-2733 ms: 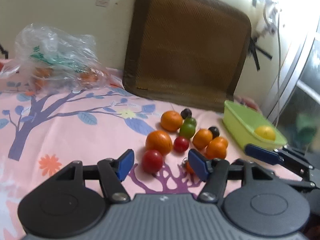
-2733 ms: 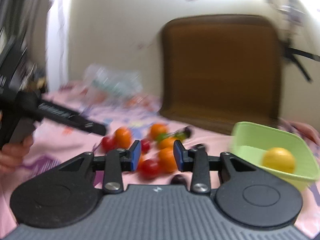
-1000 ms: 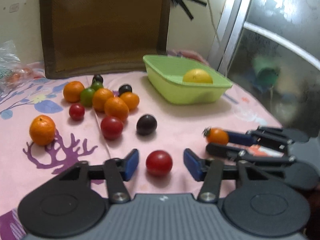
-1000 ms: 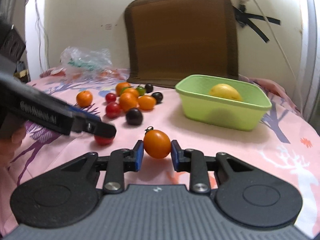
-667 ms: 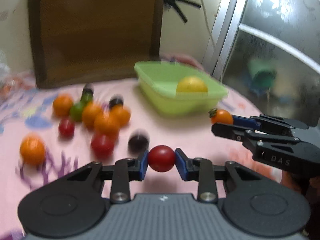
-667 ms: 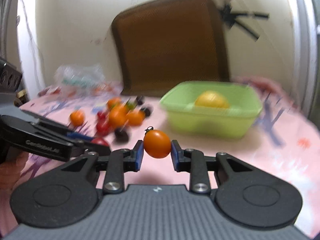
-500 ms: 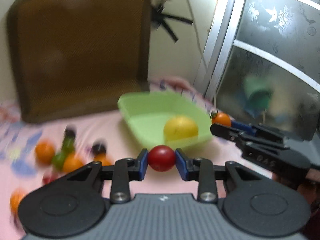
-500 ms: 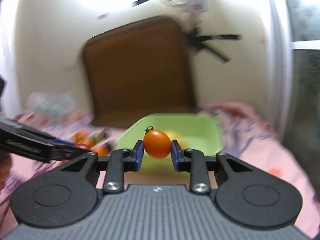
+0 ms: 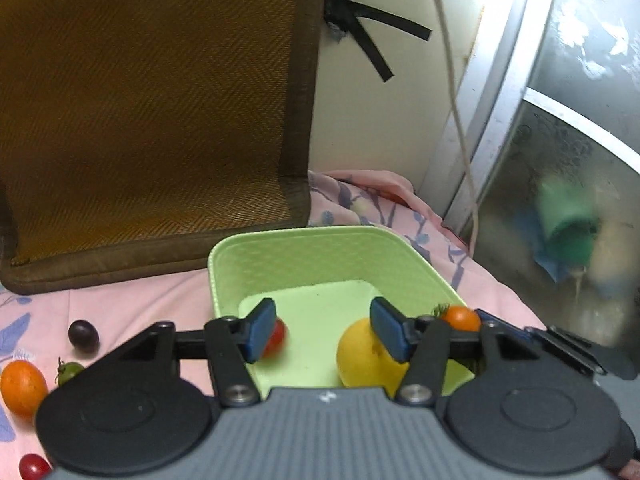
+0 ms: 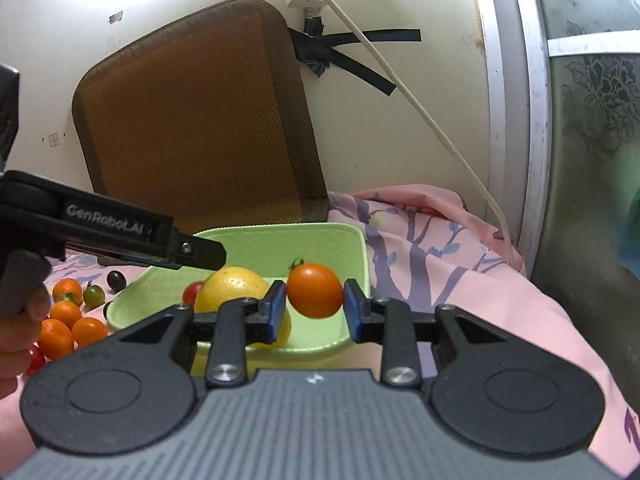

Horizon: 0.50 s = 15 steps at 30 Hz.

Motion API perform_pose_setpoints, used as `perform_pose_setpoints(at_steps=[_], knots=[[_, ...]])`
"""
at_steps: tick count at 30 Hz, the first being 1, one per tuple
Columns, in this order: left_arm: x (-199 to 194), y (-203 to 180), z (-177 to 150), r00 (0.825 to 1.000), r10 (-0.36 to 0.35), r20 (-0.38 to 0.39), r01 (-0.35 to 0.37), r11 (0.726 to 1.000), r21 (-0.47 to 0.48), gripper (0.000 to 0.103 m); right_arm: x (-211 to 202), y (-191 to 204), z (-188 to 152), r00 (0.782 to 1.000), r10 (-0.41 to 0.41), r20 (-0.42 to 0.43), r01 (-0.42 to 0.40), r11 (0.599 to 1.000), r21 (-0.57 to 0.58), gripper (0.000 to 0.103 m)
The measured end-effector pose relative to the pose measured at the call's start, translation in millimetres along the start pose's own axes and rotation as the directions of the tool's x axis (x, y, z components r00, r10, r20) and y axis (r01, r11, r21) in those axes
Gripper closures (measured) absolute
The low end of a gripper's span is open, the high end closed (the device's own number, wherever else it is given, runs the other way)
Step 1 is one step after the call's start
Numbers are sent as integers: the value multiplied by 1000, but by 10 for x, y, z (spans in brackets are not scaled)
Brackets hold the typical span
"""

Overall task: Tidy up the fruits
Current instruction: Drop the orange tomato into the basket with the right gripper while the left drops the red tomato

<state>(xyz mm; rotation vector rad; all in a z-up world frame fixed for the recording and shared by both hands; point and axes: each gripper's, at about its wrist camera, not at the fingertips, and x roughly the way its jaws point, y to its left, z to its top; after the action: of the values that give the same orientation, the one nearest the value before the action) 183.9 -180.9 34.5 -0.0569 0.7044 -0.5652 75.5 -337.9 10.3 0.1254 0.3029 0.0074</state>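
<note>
Red tomato (image 9: 276, 338) has dropped into the bin (image 9: 320, 248) — left fingers (image 9: 262, 330) opening, empty — right fingers (image 10: 276, 312) opening around orange tomato (image 10: 315, 290).

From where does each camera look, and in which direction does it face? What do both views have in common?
Left wrist: sits on the left tongs, looking down into the green tub; its pads are opening, the red tomato is released.
Right wrist: sits on the right tongs, facing the tub; opening pads flank the orange tomato; a hand shows.
Shared: tub, yellow fruit, brown cushion, each other's tongs.
</note>
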Motion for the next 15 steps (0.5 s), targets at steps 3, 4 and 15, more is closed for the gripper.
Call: perform_pose_setpoints(at_steps=[3, 4, 15], knots=[[-99, 91, 9, 1000, 1, 7, -1, 1000, -31, 49, -35, 15, 0, 999, 2, 34, -2, 1000, -11, 57], [-199, 143, -4, 1000, -5, 22, 6, 999, -44, 49, -61, 30, -3, 999, -9, 50, 10, 1000, -21, 55], [-1711, 1054, -595, 960, 213, 181, -178, 965, -191, 49, -319, 18, -30, 983, -19, 183, 14, 999, 31, 56]])
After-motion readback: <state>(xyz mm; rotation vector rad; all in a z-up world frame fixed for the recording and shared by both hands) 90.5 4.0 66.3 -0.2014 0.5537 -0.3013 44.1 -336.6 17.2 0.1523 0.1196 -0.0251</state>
